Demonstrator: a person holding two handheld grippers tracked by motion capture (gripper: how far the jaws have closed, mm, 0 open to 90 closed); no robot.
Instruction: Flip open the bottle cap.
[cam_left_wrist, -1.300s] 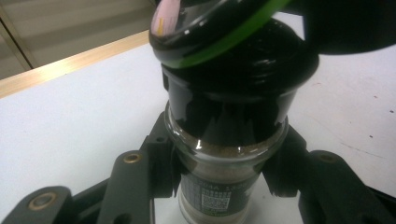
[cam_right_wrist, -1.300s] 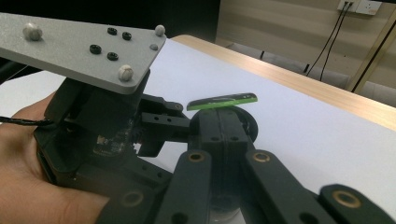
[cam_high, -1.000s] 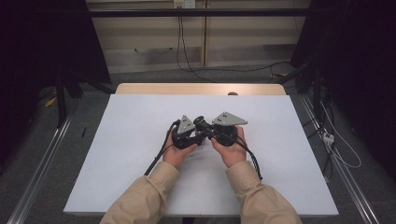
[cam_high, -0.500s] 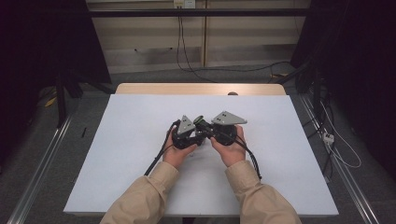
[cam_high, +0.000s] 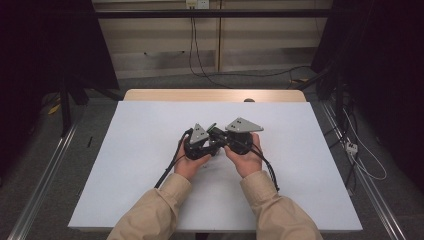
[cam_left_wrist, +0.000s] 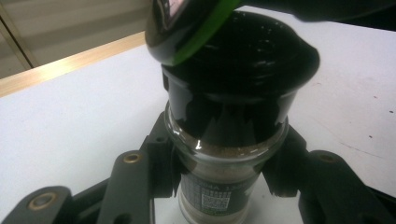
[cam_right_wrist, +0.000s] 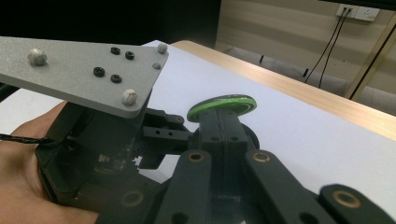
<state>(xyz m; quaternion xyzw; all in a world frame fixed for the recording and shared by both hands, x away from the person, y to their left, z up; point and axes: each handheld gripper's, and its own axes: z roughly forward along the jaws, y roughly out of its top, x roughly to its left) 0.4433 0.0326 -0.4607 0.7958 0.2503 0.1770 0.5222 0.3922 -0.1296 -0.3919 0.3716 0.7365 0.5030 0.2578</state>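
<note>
Glass spice jar (cam_left_wrist: 219, 186) sits clamped in left claw (cam_left_wrist: 219, 172); right claw (cam_right_wrist: 224, 126) pinches green-rimmed lid (cam_right_wrist: 222, 106).

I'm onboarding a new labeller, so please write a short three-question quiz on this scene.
1. True or false: the left gripper is shut on the glass jar.
2. What colour is the rim of the flip lid? A red, B green, C yellow.
3. What does the jar hold?

Key:
1. True; its jaws press the jar's two sides.
2. B.
3. A brownish powder; what kind cannot be told.
</note>
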